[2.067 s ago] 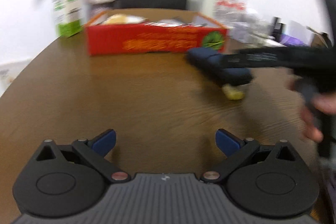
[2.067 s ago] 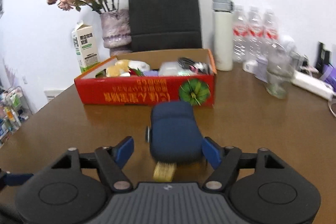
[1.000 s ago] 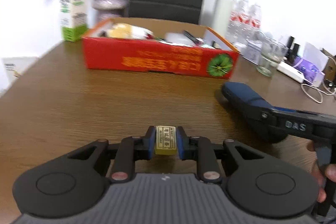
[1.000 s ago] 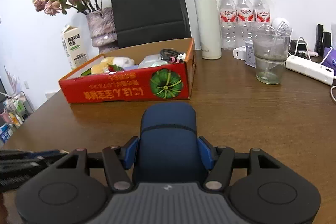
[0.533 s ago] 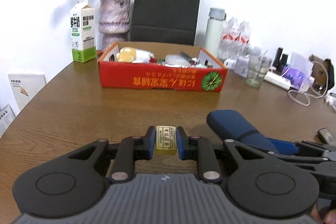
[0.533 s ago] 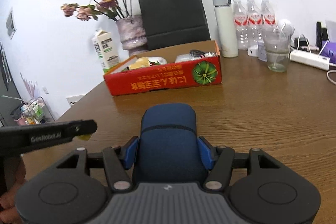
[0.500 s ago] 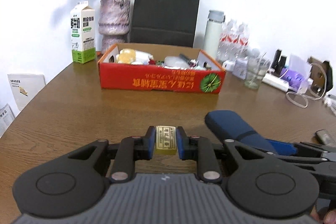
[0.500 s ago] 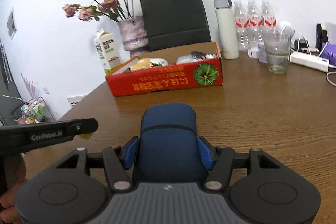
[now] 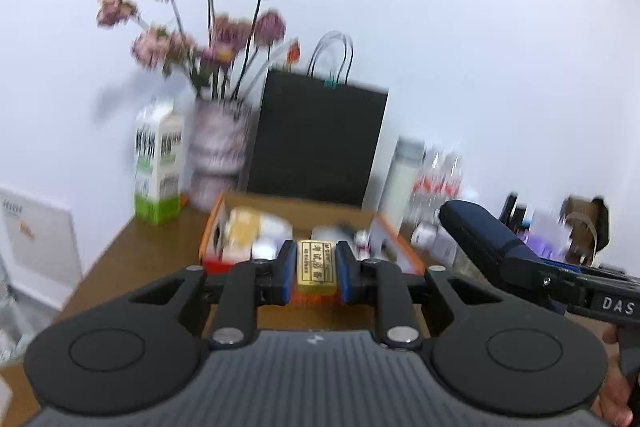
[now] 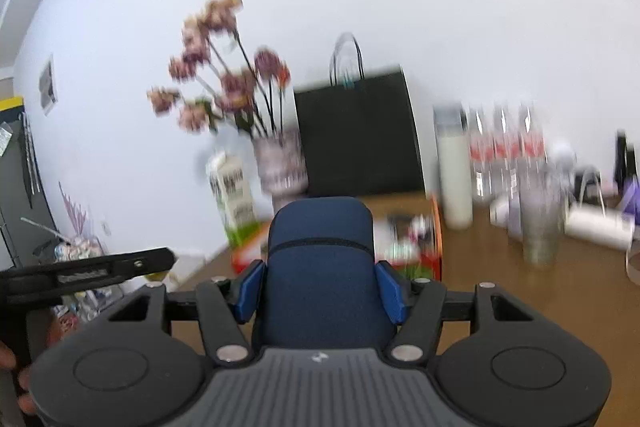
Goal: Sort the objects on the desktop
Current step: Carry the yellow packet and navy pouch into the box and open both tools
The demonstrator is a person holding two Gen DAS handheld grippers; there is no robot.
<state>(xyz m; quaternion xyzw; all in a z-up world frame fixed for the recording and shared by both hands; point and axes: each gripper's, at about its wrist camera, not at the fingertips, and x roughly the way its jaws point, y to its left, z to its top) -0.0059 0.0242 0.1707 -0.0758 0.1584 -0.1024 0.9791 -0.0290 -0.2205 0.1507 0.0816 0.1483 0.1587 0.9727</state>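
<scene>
My left gripper (image 9: 316, 273) is shut on a small yellow eraser (image 9: 315, 267) with a printed label, held in the air in front of the red cardboard box (image 9: 400, 255). My right gripper (image 10: 320, 285) is shut on a dark blue zippered case (image 10: 320, 259), also lifted, and that case shows at the right of the left wrist view (image 9: 480, 239). The red box (image 10: 434, 251) holds several small items and lies ahead of both grippers on the brown table (image 9: 132, 263). The left gripper's side shows at the left of the right wrist view (image 10: 92, 271).
Behind the box stand a milk carton (image 9: 158, 171), a vase of dried flowers (image 9: 218, 155), a black paper bag (image 9: 316, 139), a white flask (image 10: 454, 167) and water bottles (image 10: 504, 155). A glass (image 10: 540, 219) and a white power strip (image 10: 600, 223) are at the right.
Both grippers have risen and moved toward the box with their loads; the view now tilts upward and the box sits right ahead. Grips are unchanged.
</scene>
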